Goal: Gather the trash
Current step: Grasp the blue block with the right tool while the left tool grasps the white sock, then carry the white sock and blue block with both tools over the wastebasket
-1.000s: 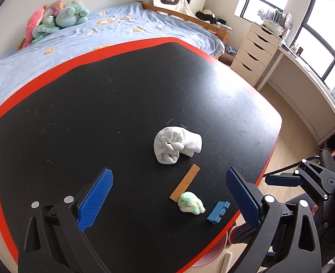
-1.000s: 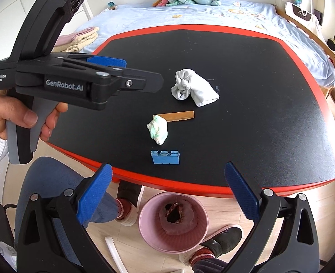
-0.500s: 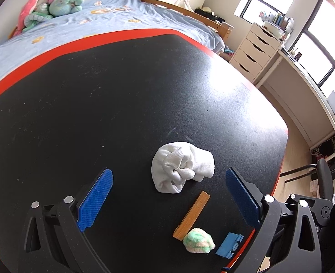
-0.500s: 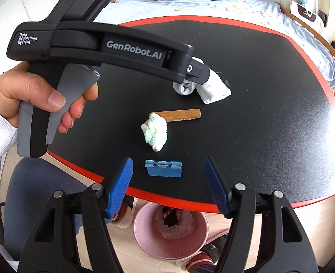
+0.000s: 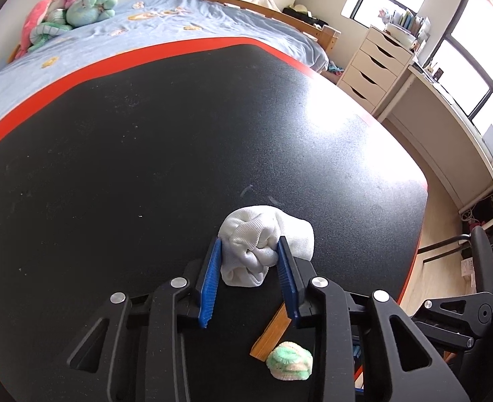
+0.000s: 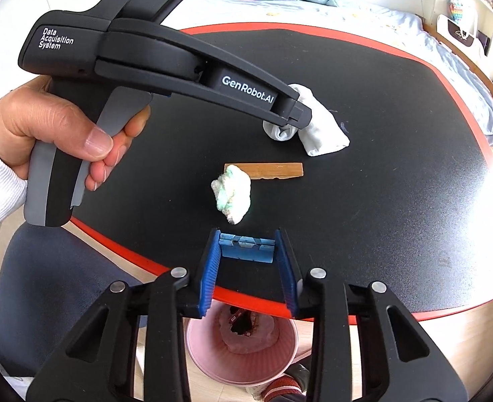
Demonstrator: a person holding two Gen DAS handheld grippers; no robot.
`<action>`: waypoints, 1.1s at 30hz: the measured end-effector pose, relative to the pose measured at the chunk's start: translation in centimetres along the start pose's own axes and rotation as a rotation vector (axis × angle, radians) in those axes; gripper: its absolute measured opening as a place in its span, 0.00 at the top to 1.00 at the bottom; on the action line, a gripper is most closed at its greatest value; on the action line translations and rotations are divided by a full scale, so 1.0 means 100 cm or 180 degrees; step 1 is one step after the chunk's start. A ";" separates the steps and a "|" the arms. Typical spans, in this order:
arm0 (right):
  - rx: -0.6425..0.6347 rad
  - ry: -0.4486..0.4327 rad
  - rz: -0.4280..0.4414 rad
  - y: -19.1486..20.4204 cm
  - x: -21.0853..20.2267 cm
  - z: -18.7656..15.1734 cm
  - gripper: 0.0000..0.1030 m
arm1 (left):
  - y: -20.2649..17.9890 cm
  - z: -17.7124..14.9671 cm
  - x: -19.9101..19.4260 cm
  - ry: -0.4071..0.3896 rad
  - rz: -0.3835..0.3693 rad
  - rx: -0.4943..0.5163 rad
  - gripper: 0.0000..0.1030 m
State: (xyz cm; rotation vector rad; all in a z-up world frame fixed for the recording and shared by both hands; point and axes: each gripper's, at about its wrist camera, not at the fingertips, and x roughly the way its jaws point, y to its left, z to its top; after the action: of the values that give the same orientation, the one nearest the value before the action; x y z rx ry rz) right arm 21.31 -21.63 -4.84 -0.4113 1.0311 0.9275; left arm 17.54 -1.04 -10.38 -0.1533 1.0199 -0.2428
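My left gripper (image 5: 250, 244) has a crumpled white cloth (image 5: 263, 234) between its blue pads; the jaws are closing and both pads touch it. In the right wrist view the left gripper (image 6: 298, 115) reaches in from the left onto the white cloth (image 6: 323, 134), held by a person's hand (image 6: 62, 134). My right gripper (image 6: 246, 234) is closing on a small blue block (image 6: 246, 250) near the table's front edge, a pad against each end. Between them lie a wooden stick (image 6: 273, 170) and a green-and-white wad (image 6: 233, 191).
The black table has a red rim (image 6: 119, 251). A pink bin (image 6: 243, 351) with scraps inside stands on the floor just below the front edge. A bed (image 5: 179, 23) lies beyond the table, with drawers (image 5: 377, 63) and a chair (image 5: 481, 261) to the right.
Both grippers' jaws went from wide apart to narrow. The left moved forward and down over the white cloth. The right sank onto the blue block.
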 end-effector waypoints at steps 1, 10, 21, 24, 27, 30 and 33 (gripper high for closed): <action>0.0005 -0.0005 0.0004 -0.001 -0.001 0.000 0.68 | 0.000 0.000 0.000 -0.0005 -0.0003 0.0008 0.72; 0.0068 -0.0068 0.0013 -0.002 -0.012 -0.003 0.68 | -0.003 0.003 -0.007 -0.0043 0.0015 0.0017 0.75; 0.0119 -0.0226 -0.0006 -0.010 -0.051 -0.012 0.68 | -0.020 -0.003 -0.051 -0.0199 0.0125 0.0035 0.75; 0.0130 -0.0259 -0.0007 -0.010 -0.067 -0.016 0.68 | -0.028 -0.009 -0.067 -0.0245 0.0155 0.0052 0.75; 0.0131 -0.0287 0.0011 -0.009 -0.085 -0.020 0.68 | -0.036 -0.017 -0.085 -0.0303 0.0188 0.0077 0.75; 0.0117 -0.0334 -0.0008 -0.005 -0.103 -0.024 0.68 | -0.046 -0.027 -0.100 -0.0334 0.0207 0.0102 0.75; 0.0107 -0.0382 -0.0022 -0.001 -0.121 -0.030 0.68 | -0.056 -0.039 -0.114 -0.0365 0.0228 0.0137 0.75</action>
State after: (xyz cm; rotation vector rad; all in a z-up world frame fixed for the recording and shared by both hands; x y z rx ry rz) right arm 17.45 -29.28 4.19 -0.3270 0.9341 0.9163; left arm 7.77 -3.41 -1.67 -0.0904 0.9039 -0.1887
